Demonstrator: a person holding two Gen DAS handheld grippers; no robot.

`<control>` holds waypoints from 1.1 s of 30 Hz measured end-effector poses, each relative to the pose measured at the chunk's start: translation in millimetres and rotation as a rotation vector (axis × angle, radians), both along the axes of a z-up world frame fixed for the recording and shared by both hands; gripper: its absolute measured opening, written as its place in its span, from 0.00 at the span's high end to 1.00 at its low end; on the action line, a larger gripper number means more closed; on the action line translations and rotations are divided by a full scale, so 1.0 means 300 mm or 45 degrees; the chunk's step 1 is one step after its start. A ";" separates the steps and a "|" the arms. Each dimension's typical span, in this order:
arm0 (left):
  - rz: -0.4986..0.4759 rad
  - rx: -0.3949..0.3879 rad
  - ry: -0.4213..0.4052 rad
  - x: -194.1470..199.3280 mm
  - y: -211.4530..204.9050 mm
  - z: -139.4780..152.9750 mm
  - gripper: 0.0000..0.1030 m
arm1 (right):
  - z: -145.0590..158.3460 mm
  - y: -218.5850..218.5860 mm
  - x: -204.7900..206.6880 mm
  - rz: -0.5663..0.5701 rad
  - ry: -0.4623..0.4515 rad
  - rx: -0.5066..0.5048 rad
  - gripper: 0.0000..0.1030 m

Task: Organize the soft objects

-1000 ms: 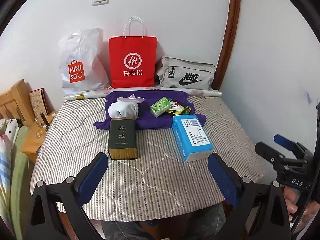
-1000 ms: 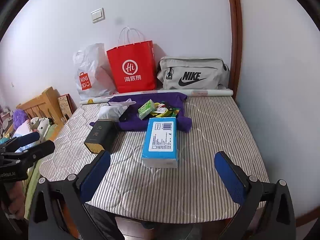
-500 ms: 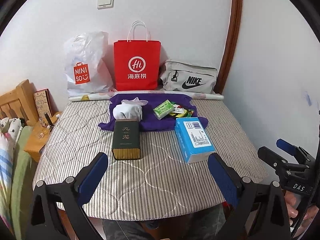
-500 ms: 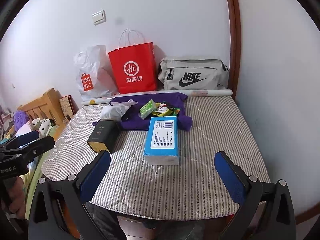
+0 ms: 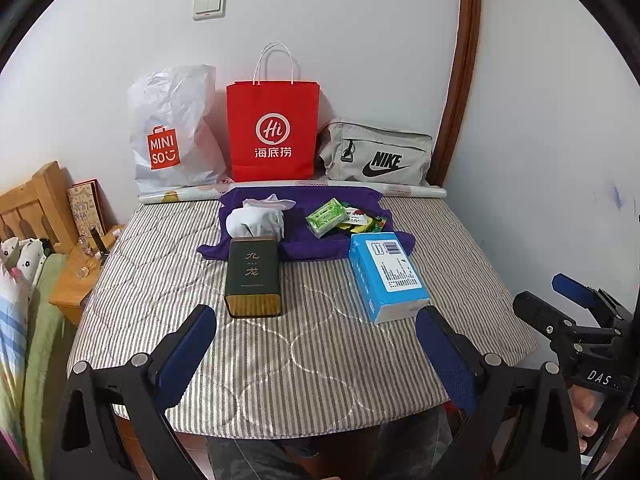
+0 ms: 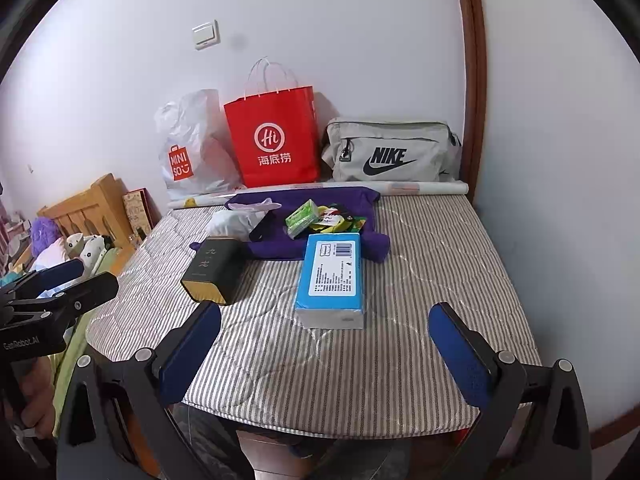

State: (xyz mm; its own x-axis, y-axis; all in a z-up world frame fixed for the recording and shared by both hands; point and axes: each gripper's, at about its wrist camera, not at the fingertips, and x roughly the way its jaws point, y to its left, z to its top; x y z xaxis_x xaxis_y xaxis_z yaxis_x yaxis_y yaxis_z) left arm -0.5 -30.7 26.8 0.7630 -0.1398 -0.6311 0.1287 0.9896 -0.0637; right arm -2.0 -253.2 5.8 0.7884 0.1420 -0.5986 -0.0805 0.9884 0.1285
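A purple cloth (image 5: 316,240) (image 6: 320,204) lies at the back of the striped table (image 5: 304,352). On it rest a white crumpled cloth (image 5: 256,221) (image 6: 234,220), a green packet (image 5: 326,217) (image 6: 302,218) and snack packets (image 5: 362,220). In front stand a dark tea tin (image 5: 253,276) (image 6: 212,270) and a blue box (image 5: 386,274) (image 6: 332,280). My left gripper (image 5: 316,354) is open and empty over the table's near edge. My right gripper (image 6: 324,350) is open and empty in front of the blue box.
Against the back wall stand a white Miniso bag (image 5: 172,136), a red paper bag (image 5: 274,140) and a grey Nike bag (image 5: 376,156), with a paper roll (image 5: 412,190) lying before them. A wooden bedside stand (image 5: 76,276) and a bed are on the left.
Both grippers have drawn back and risen slightly, so the table and objects sit a little lower and farther in view. Nothing on the table has moved.
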 end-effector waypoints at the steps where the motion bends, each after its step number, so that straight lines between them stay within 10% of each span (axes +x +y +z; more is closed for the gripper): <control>1: -0.002 0.001 0.000 0.000 -0.001 0.000 0.02 | -0.001 0.002 0.000 0.002 0.002 0.002 0.01; 33: -0.014 0.017 -0.001 -0.012 -0.020 -0.005 0.02 | -0.003 0.003 -0.011 0.001 0.005 0.001 0.01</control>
State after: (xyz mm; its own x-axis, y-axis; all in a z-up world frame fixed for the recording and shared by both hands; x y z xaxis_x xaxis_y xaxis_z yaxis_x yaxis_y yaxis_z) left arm -4.2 -36.7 25.4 0.7618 -0.1402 -0.6325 0.1399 0.9889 -0.0507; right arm -5.2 -252.4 5.0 0.7860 0.1435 -0.6014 -0.0810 0.9882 0.1299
